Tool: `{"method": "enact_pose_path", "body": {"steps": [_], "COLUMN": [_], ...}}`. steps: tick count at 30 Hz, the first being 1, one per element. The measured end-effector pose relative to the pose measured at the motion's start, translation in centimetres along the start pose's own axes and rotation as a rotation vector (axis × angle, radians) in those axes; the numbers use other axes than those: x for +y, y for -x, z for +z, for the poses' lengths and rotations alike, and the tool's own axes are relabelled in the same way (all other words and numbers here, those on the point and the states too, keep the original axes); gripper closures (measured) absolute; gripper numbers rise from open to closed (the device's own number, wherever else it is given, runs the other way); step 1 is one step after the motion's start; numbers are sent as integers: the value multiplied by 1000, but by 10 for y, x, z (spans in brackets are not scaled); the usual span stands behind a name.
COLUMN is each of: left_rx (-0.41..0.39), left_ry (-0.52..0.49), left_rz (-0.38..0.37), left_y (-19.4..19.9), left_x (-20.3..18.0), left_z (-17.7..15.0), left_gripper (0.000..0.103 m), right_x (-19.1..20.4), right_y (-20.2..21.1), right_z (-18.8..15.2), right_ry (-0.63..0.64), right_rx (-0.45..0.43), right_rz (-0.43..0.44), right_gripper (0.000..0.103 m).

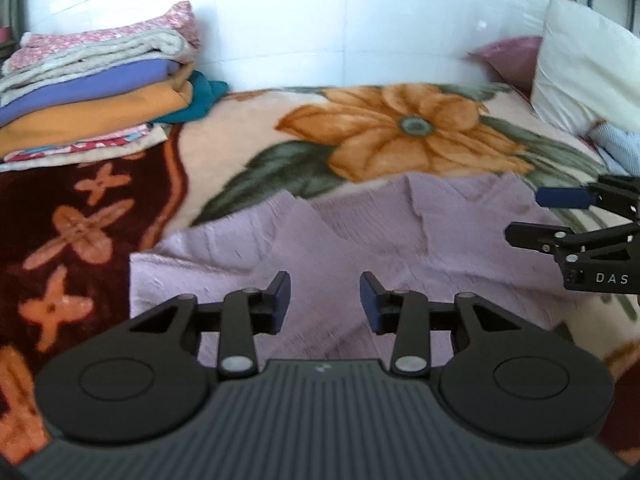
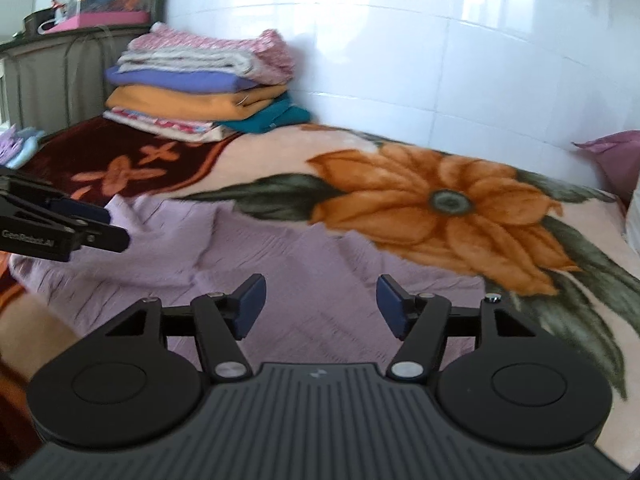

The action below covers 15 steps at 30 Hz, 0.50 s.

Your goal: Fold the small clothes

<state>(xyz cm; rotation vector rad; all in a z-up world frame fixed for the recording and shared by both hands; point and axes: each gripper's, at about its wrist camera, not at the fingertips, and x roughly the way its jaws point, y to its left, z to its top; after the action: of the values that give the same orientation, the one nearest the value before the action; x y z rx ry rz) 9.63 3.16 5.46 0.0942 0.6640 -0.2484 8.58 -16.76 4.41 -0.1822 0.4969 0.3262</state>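
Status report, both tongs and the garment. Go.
Left tongs open, empty, over lilac sweater. Right tongs open, empty, same garment. Sweater spread on floral blanket, unfolded. Folded stack far back, nothing in the way.

Both views are bright with soft, even daylight. The white tiled wall is nearly washed out in the left wrist view, and in the right wrist view it carries pale window-like reflections at its far right. Shadows are faint; only thin, soft ones lie in the folds of the lilac knit garment. Motion blur smears the floral blanket, the garment's weave and the stack of folded cloths in both views. The near gripper bodies look sharper. Fisheye distortion bows the bed's far edge and the tile lines, most strongly toward the frame corners, which darken slightly.
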Motion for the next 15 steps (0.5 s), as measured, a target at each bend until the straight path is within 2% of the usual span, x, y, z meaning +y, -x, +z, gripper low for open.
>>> {"method": "enact_pose_path", "body": {"steps": [6, 15], "left_rx": [40, 40], "left_ry": [-18, -18], "left_rz": [9, 17], "left_y": [-9, -13], "left_x": [-6, -6], "left_z": [-14, -18], "left_gripper": [62, 62], "right_x": [13, 22], "right_y": [-5, -20], "right_z": [-13, -27], "right_ry": [34, 34], "right_rx": [37, 81], "right_rz": [28, 49], "right_gripper": [34, 34]}}
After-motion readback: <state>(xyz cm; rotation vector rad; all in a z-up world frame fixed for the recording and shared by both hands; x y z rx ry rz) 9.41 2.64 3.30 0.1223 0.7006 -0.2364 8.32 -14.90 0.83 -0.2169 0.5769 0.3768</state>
